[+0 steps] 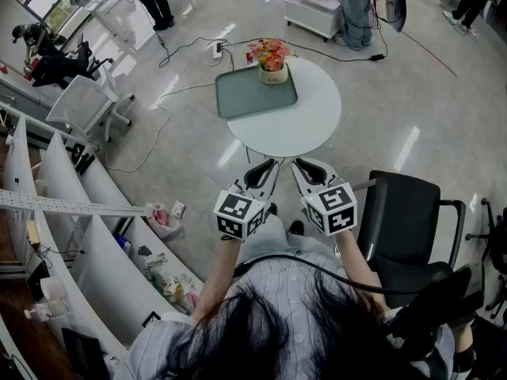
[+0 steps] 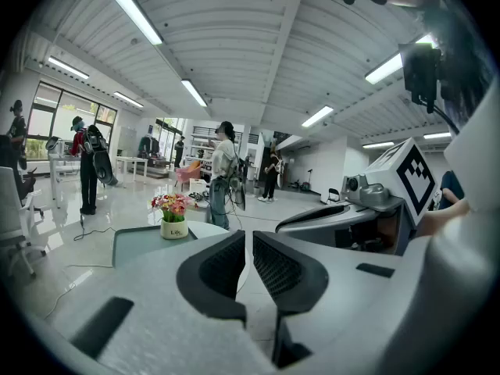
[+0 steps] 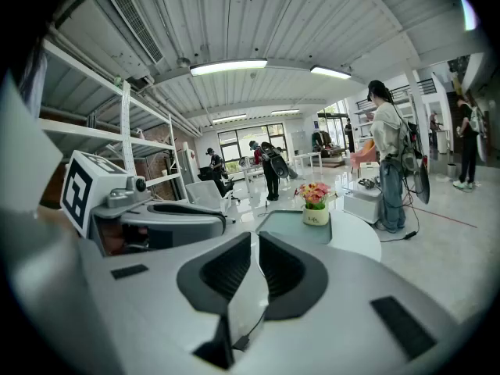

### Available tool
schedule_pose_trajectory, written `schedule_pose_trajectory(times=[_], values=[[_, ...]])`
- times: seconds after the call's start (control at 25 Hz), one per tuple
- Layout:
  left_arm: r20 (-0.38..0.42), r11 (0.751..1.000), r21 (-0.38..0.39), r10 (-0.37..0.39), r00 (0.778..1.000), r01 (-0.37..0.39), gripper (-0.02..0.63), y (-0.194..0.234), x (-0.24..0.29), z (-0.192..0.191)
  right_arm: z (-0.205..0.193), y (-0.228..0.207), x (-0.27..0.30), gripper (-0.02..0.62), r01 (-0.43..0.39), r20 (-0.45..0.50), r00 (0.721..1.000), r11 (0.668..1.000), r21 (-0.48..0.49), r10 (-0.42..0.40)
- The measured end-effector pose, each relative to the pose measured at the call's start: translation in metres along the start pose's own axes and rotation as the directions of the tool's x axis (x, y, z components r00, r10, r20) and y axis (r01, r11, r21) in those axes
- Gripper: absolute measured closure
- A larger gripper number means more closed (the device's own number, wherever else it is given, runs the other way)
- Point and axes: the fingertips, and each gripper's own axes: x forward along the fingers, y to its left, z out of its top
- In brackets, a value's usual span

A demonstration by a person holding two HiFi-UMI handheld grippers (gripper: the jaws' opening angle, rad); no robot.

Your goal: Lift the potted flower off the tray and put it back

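Observation:
The potted flower, pink and orange blooms in a cream pot, stands at the far right corner of the green tray on a round white table. Both grippers hover short of the table's near edge, side by side and apart from the pot. My left gripper is shut with nothing in it, and so is my right gripper. From the left gripper the pot and tray lie ahead to the left. From the right gripper the pot and tray lie ahead to the right.
A black office chair stands at my right. White shelving racks and a white chair are at the left. Cables run over the floor beyond the table, near a white cabinet. Several people stand in the background.

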Motion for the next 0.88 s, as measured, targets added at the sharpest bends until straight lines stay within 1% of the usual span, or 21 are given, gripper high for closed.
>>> schedule_pose_trajectory(times=[0.24, 0.52, 0.72, 0.88], values=[[-0.017, 1.000, 0.002, 0.006, 1.000, -0.006, 0.586, 0.000, 0.000, -0.004, 0.001, 0.001, 0.001, 0.538, -0.009, 0.003, 1.000, 1.000, 0.000, 0.009], [-0.036, 1.000, 0.001, 0.019, 0.999, -0.019, 0.586, -0.001, 0.002, -0.008, 0.001, -0.005, -0.002, 0.538, -0.021, 0.031, 0.999, 0.998, 0.056, 0.020], [-0.053, 1.000, 0.000, 0.019, 0.998, -0.019, 0.586, -0.003, 0.004, -0.012, 0.001, -0.007, -0.001, 0.537, -0.033, 0.029, 0.999, 0.998, 0.051, 0.031], [-0.062, 1.000, -0.001, 0.018, 0.998, -0.018, 0.586, -0.002, 0.005, -0.013, 0.003, -0.008, 0.002, 0.537, -0.041, 0.035, 0.999, 0.997, 0.072, 0.039]])
